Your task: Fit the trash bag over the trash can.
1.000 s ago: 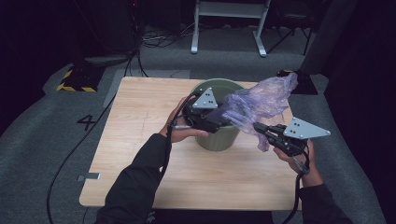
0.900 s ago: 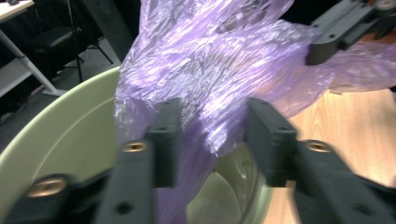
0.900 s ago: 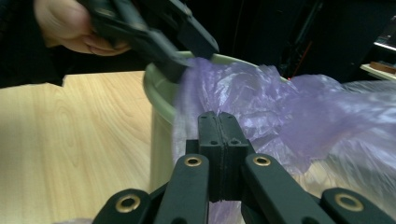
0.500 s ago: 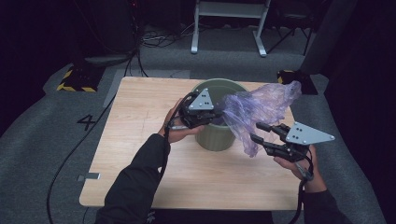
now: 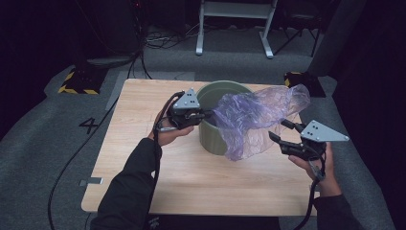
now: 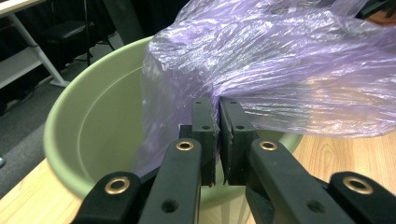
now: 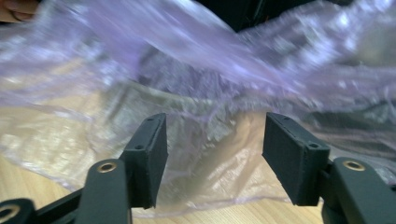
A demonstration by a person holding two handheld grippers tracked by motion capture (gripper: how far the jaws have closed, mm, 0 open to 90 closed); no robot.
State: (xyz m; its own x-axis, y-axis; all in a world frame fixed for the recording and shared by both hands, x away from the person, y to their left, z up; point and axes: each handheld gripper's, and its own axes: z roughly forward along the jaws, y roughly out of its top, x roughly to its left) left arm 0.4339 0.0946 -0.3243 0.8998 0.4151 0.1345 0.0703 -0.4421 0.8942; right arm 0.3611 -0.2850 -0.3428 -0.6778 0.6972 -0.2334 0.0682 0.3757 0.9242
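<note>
Jaws first: the left gripper (image 6: 215,122) has its two black jaws pressed together on a fold of the thin, crinkled, translucent purple plastic bag (image 6: 280,70), pinching it right over the near rim of the round sage-green plastic bin (image 6: 88,140). In the high view that same left gripper (image 5: 205,115) sits against the bin's (image 5: 213,139) left side, at the rim, with the bag (image 5: 253,117) spreading away from it to the right, draped across the bin's mouth and hanging down its front-right side toward the light wooden tabletop (image 5: 143,120).

Over to the right gripper (image 7: 212,140): jaws wide apart, nothing between the pads, and the purple film (image 7: 187,84) hangs just ahead of them, blurred, with the wood (image 7: 28,186) showing beneath it. Whether either pad touches the plastic, I cannot tell. From above, the right gripper (image 5: 282,132) points left toward the bag's lower right edge, very near it.

Now the hands. The left hand (image 5: 167,132) wraps its gripper from below, dark sleeve reaching in from the bottom edge, forearm angled up toward the bin. The right hand (image 5: 318,165) holds its gripper low over the table's right side, grey three-cornered plate on top, cable trailing back along the wrist.

The bin stands upright near the far middle of the table.
</note>
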